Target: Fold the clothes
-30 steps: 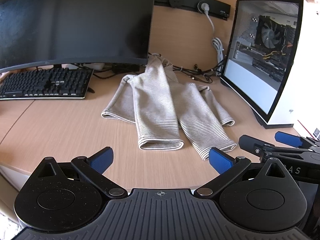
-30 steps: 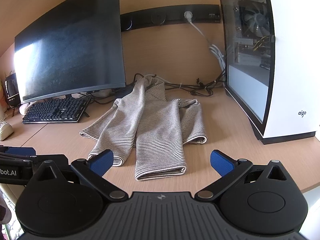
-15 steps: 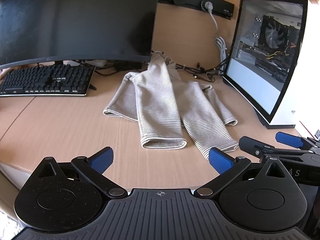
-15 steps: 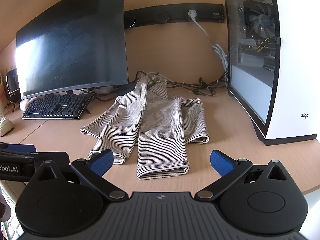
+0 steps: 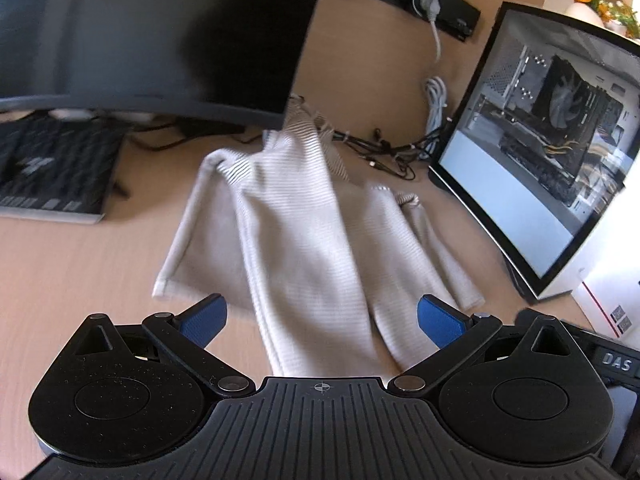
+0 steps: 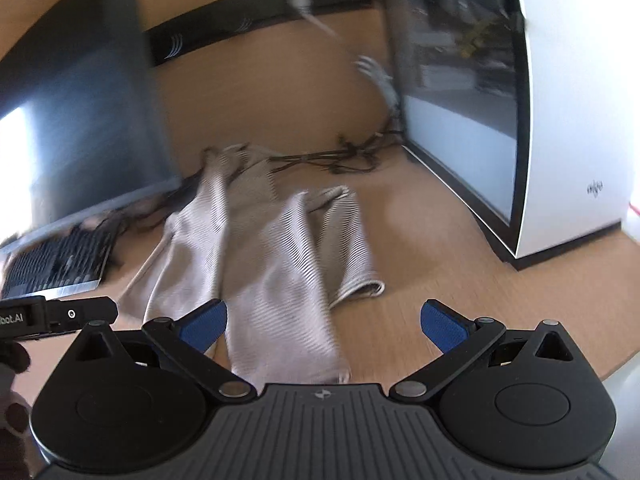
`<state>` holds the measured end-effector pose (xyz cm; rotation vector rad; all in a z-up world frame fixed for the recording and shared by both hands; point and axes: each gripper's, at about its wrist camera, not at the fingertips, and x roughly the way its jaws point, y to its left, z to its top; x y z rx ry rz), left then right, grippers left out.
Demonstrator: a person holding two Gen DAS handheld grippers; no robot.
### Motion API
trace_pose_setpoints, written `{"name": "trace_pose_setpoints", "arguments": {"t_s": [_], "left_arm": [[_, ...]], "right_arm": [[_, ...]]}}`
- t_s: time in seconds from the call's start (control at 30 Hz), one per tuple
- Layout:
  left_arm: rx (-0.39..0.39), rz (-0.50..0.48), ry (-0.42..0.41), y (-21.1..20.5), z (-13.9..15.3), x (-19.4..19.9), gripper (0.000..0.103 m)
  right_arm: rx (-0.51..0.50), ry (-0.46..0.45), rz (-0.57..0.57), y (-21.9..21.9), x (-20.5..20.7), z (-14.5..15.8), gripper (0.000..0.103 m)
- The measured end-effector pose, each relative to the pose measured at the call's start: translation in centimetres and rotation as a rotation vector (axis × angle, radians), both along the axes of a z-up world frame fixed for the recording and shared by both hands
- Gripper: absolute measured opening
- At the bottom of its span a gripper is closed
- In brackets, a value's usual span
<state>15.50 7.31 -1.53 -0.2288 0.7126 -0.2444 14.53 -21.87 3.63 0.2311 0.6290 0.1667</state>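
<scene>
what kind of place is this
Most likely a home or office computer desk: a curved monitor, a keyboard and a glass-sided PC tower surround the striped garment.

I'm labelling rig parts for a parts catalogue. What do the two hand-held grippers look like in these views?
Both look alike. The left hand-held gripper and the right hand-held gripper each have a matte black ribbed body, two round black discs, black linkage arms with silver pivot pins, and blue textured finger pads. Seen from the side, each casing carries white lettering, only partly readable. No cables or sleeves show.
</scene>
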Motion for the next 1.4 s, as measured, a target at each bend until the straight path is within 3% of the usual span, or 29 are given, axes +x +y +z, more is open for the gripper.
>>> {"name": "trace_pose_setpoints", "arguments": {"t_s": [0.13, 0.2, 0.37, 0.47, 0.6, 0.7, 0.87, 0.93, 1.4], "left_arm": [[-0.013, -0.052, 0.041, 1.1, 0.1, 6.0, 0.103], [-0.013, -0.055, 0.051, 1.2, -0.3, 8.6, 0.103], [-0.041, 0.009, 0.135, 0.9, -2.7, 14.1, 0.103], [-0.073, 0.041, 0.151, 0.5, -3.9, 15.1, 0.103], [-0.127, 0.156, 0.142, 0.7, -5.3, 14.0, 0.103], [-0.055, 0.127, 0.126, -0.3, -5.4, 13.9, 0.103], [0.088, 0.133, 0.11, -2.7, -5.6, 13.9, 0.103], [0.105, 0.139, 0.123, -3.4, -5.5, 13.2, 0.103], [0.014, -0.001, 0.269, -3.5, -4.3, 4.5, 0.103]], "right_arm": [[0.069, 0.092, -0.064, 0.6, 3.3, -0.1, 0.103], [0.056, 0.1, -0.055, 1.3, 4.9, 0.1, 0.103], [0.028, 0.115, -0.031, 2.2, 10.4, 0.2, 0.103], [0.1, 0.16, 0.041, 2.4, 14.5, -1.4, 0.103], [0.201, 0.223, 0.143, 2.8, 20.0, -3.7, 0.103], [0.194, 0.243, 0.179, 3.7, 21.3, -5.3, 0.103], [0.086, 0.181, 0.292, 4.2, 20.2, -6.1, 0.103], [0.067, 0.156, 0.328, 3.8, 19.4, -6.3, 0.103], [0.209, 0.263, 0.373, -3.0, 12.5, -6.2, 0.103]]}}
